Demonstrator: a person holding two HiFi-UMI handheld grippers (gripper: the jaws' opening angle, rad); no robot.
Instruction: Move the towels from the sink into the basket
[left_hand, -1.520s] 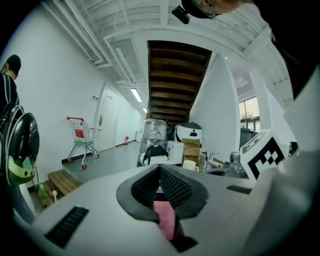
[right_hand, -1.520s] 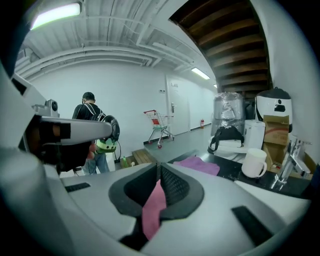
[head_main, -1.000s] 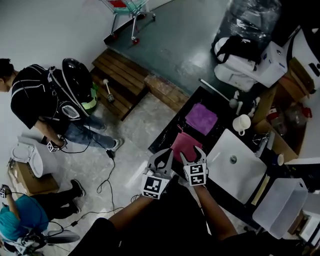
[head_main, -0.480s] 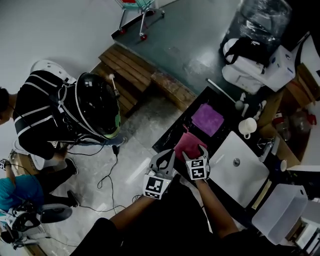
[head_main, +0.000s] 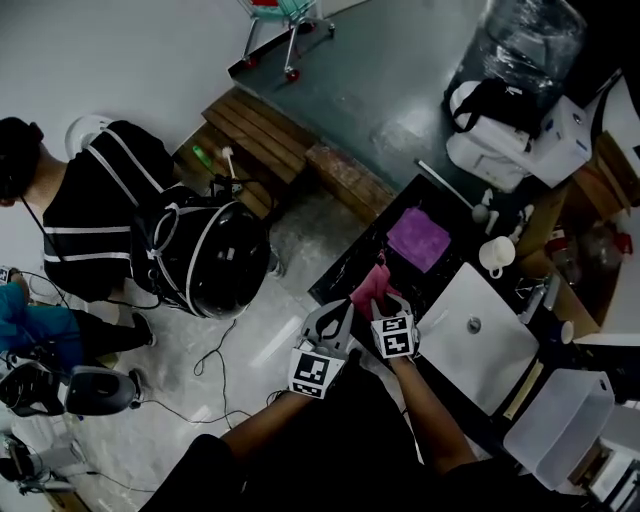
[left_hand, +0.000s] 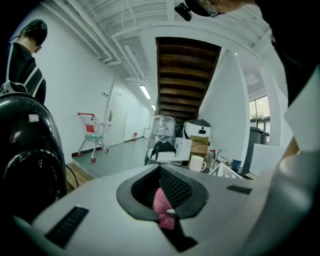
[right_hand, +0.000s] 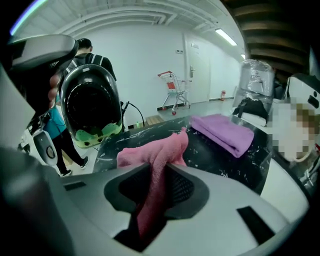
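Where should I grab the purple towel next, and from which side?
Probably the folded edge of the purple towel nearest the pink towel, coming steeply down from that side. It lies flat on the counter, so nothing stands up; that edge shows stacked layers thick enough to pinch.

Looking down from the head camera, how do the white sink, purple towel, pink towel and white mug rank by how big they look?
1. White sink
2. Purple towel
3. Pink towel and white mug: about alike, and the towel is bunched up, so I won't rank them.
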